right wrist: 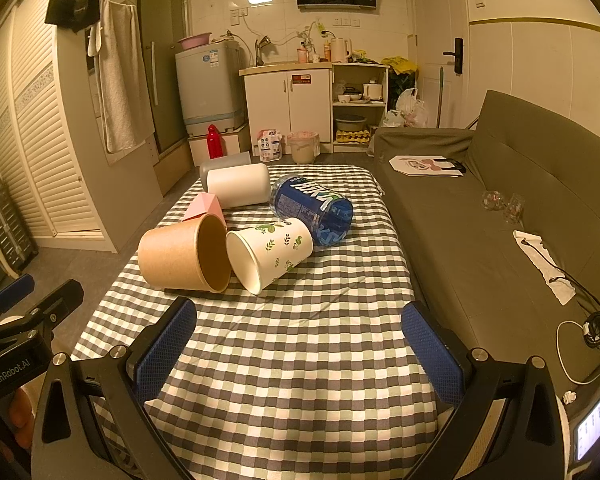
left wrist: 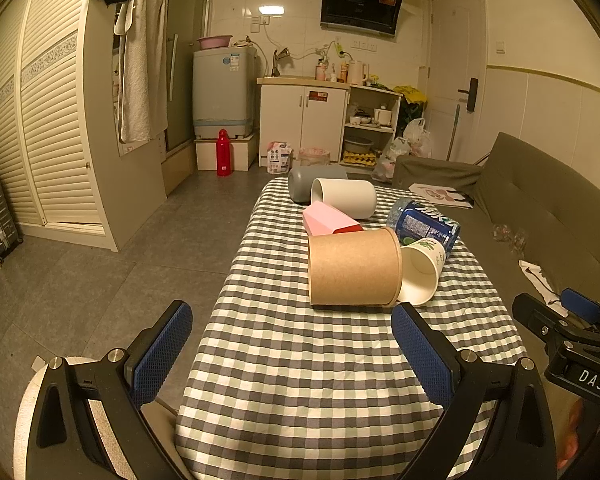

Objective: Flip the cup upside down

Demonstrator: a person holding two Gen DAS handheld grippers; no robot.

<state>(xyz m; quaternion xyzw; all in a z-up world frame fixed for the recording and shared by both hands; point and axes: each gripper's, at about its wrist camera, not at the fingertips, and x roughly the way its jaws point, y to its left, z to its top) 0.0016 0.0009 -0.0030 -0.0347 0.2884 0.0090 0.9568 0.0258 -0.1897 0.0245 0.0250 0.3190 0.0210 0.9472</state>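
Note:
Several cups lie on their sides on the checked tablecloth (left wrist: 300,368). A brown paper cup (left wrist: 354,272) (right wrist: 180,254) is nearest, mouth to the right. A white leaf-print paper cup (left wrist: 422,270) (right wrist: 270,252) lies beside it. Behind are a pink cup (left wrist: 328,220) (right wrist: 204,206), a white cup (left wrist: 346,197) (right wrist: 238,188), a grey cup (left wrist: 312,180) (right wrist: 220,163) and a blue cup (left wrist: 426,224) (right wrist: 314,210). My left gripper (left wrist: 292,356) is open and empty, short of the brown cup. My right gripper (right wrist: 300,352) is open and empty, short of the leaf-print cup.
A grey sofa (right wrist: 500,200) runs along the table's right side, with a paper bag (right wrist: 424,166), a cloth (right wrist: 544,260) and cables (right wrist: 596,328) on it. Tiled floor (left wrist: 120,272) lies to the left, with wardrobe doors (left wrist: 48,120) beyond it.

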